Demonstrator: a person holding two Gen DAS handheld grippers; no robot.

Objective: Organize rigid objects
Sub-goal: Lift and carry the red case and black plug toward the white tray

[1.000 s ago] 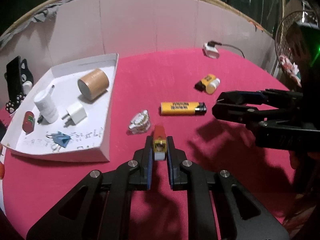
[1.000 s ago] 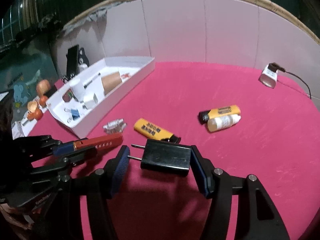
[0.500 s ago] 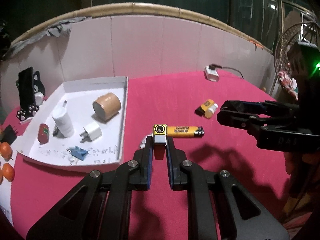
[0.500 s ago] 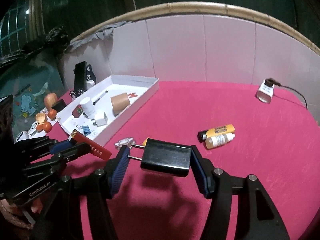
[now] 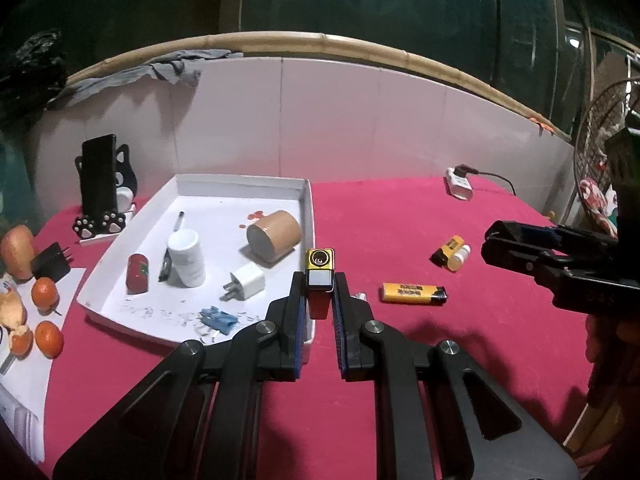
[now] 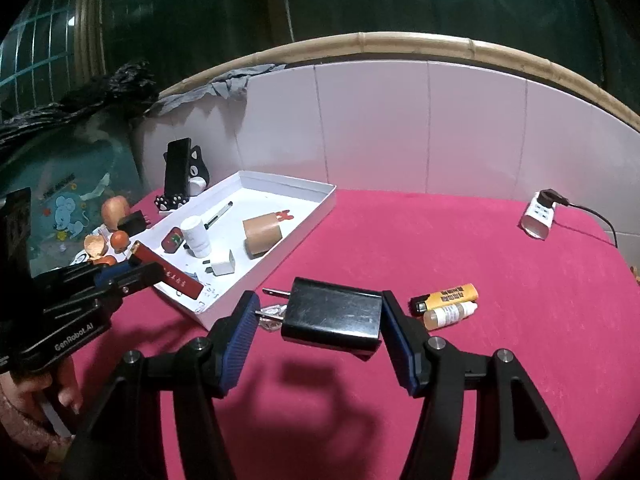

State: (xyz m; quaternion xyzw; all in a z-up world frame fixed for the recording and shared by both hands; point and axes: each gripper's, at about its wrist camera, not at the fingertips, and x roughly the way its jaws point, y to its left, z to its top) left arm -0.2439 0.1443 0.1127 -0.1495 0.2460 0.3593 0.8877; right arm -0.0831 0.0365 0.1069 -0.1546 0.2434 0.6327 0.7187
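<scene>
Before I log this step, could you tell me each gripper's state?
Left gripper: closed on the red lighter.
Right gripper: closed on the black charger.

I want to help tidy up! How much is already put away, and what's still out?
Already in the white box: a brown roll, a white bottle, a white plug, a red tin and a blue clip. In hand: the left gripper holds a red lighter, and the right gripper holds a black charger. Still on the red cloth: a yellow lighter, two little bottles and a small shiny thing.
</scene>
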